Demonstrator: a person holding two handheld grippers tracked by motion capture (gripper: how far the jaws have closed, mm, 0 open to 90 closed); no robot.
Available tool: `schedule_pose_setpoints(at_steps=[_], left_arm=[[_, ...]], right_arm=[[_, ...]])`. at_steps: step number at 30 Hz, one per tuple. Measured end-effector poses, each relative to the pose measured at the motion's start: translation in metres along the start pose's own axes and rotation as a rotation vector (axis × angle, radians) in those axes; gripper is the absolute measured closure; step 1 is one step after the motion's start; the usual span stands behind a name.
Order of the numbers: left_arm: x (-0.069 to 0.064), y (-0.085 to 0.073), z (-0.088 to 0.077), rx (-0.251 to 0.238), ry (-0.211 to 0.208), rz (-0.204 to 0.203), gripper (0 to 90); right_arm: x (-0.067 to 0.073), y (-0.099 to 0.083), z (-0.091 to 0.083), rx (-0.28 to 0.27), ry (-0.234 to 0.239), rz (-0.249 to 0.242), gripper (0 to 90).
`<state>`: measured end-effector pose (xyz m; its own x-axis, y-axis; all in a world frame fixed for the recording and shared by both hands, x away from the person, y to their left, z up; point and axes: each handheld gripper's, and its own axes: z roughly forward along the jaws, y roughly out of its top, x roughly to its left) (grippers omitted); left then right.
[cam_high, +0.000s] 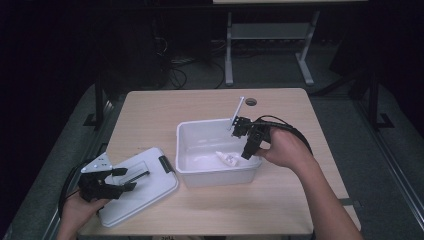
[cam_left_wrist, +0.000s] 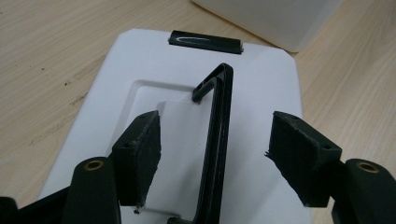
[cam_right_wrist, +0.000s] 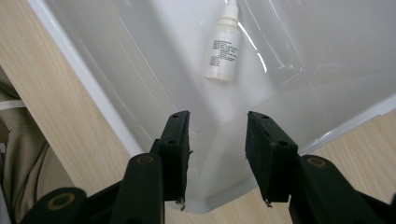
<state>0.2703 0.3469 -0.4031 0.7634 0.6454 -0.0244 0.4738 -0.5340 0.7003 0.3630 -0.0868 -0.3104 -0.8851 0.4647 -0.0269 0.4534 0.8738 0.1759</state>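
A white plastic bin (cam_high: 200, 127) stands open in the middle of the table. A small white dropper bottle (cam_high: 227, 158) lies on its floor near the front right corner, also seen as the bottle (cam_right_wrist: 223, 53) lying flat. My right gripper (cam_high: 247, 150) hangs over that corner, pointing down into the bin (cam_right_wrist: 116, 70); the right gripper (cam_right_wrist: 217, 154) is open with nothing between its pads. The bin's white lid (cam_high: 145, 192) lies flat at the front left. My left gripper (cam_high: 137, 179) hovers low over it, and the left gripper (cam_left_wrist: 215, 149) is open, its pads apart from the raised black handle (cam_left_wrist: 219, 116) between them.
A black latch (cam_left_wrist: 205, 42) sits at the lid's far end, close to the bin's wall (cam_left_wrist: 275, 18). A cable hole (cam_high: 251, 102) lies near the table's back edge. Bare wood (cam_high: 150, 115) stretches behind the bin, and the table's front edge is close to both hands.
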Motion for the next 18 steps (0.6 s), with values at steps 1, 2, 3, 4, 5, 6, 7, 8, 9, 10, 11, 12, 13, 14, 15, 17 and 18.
schedule_pose_setpoints(at_steps=[1,2,3,4,5,6,7,8,9,10,11,12,13,14,15,17,18], left_arm=[[0.000,0.000,0.000,0.001,0.001,0.001,33.3],[0.000,0.000,0.000,0.001,0.001,0.000,33.3],[-0.001,0.000,0.000,0.002,0.000,-0.001,33.3],[-0.001,0.000,0.000,0.002,0.000,-0.001,33.3],[-0.001,0.000,0.000,0.003,0.002,-0.002,33.3],[-0.001,-0.001,0.000,0.004,0.002,-0.004,33.3],[-0.001,-0.001,0.000,0.005,0.002,-0.005,33.3],[-0.001,-0.001,0.000,0.003,0.003,-0.007,33.3],[-0.001,-0.001,-0.001,0.000,0.005,-0.011,33.3],[-0.001,-0.001,-0.001,-0.001,0.005,-0.010,33.3],[-0.001,-0.001,-0.001,-0.001,0.005,-0.010,33.3],[-0.002,-0.001,-0.001,0.000,0.005,-0.008,33.3],[-0.002,-0.001,-0.001,0.002,0.005,-0.006,33.3],[-0.002,-0.001,-0.001,0.003,0.004,-0.003,33.3],[-0.002,-0.001,-0.001,0.000,0.005,-0.005,33.3],[-0.002,0.000,-0.001,-0.002,0.007,-0.004,33.3],[-0.002,0.000,-0.002,-0.003,0.007,-0.004,33.3]], right_arm=[[0.000,-0.001,-0.001,-0.004,0.001,0.001,59.1],[0.001,-0.003,-0.003,-0.003,0.002,0.003,58.9],[0.001,-0.003,-0.003,-0.003,0.002,0.003,58.9],[0.001,-0.004,-0.004,-0.007,-0.001,0.005,58.7],[0.001,-0.005,-0.006,-0.009,-0.001,0.006,58.6],[0.001,-0.006,-0.007,-0.013,-0.001,0.006,58.7],[0.002,-0.008,-0.009,-0.019,-0.002,0.006,58.7],[0.002,-0.009,-0.011,-0.020,-0.002,0.009,58.6],[0.002,-0.010,-0.012,-0.026,-0.005,0.006,58.4],[0.002,-0.012,-0.014,-0.028,-0.007,0.008,58.3],[0.003,-0.014,-0.015,-0.027,-0.009,0.007,58.0],[0.003,-0.015,-0.017,-0.026,-0.013,0.009,57.7],[0.003,-0.017,-0.018,-0.027,-0.014,0.011,56.8],[0.003,-0.019,-0.019,-0.029,-0.013,0.015,55.3],[0.003,-0.022,-0.021,-0.033,-0.009,0.022,54.8],[0.004,-0.026,-0.023,-0.042,-0.013,0.026,54.8],[0.004,-0.028,-0.025,-0.047,-0.012,0.028,54.8]])
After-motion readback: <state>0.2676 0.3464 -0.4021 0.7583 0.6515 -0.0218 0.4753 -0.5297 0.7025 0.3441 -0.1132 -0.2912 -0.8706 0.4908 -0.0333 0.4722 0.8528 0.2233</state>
